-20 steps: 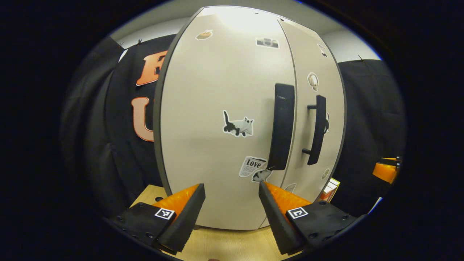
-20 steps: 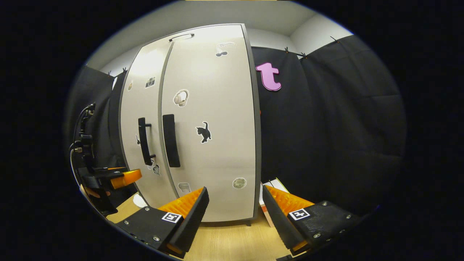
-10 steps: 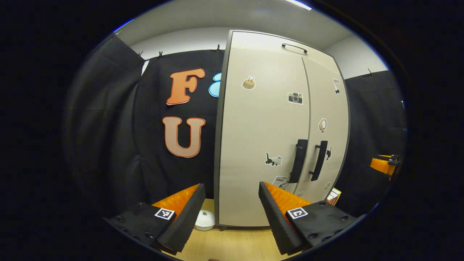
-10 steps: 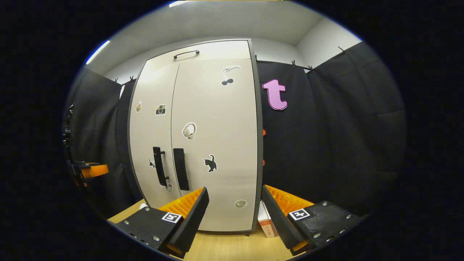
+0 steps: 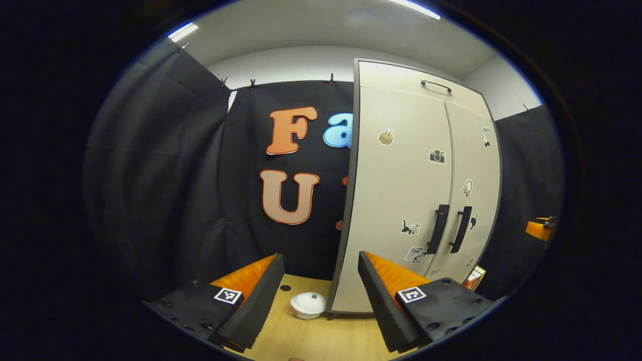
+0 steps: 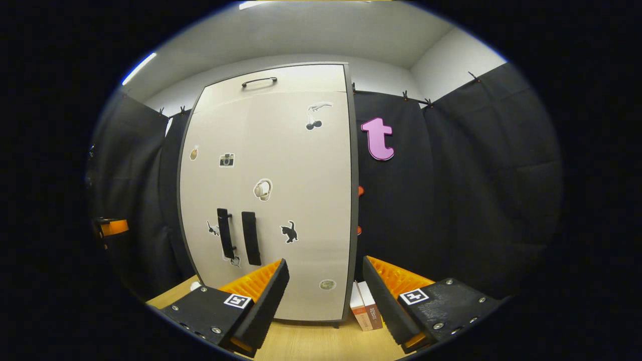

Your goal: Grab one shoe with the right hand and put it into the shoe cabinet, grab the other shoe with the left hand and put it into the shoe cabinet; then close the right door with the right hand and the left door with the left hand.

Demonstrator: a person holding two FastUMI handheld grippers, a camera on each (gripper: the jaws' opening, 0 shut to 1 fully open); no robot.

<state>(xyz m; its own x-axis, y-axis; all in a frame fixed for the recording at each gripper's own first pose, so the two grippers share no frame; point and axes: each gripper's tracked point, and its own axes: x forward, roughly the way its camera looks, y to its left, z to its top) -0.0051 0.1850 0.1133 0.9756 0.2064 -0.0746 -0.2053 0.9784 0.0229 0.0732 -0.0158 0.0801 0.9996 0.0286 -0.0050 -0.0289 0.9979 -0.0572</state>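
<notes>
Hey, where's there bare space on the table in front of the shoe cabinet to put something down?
Bare wood runs along the table in front of the shoe cabinet. It is tighter at the cabinet's corners: a white lidded bowl sits by one, books stand by the other.

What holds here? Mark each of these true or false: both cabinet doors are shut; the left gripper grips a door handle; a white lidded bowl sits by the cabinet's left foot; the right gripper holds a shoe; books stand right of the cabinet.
1. Both doors of the tall cream shoe cabinet are shut. True.
2. The left gripper grips a black bar door handle. False: it is open, apart from the cabinet.
3. A small white lidded bowl sits on the wooden table by the cabinet's left foot. True.
4. The right gripper holds a shoe. False: it is open and empty.
5. Orange-and-white books stand right of the cabinet. True.
</notes>
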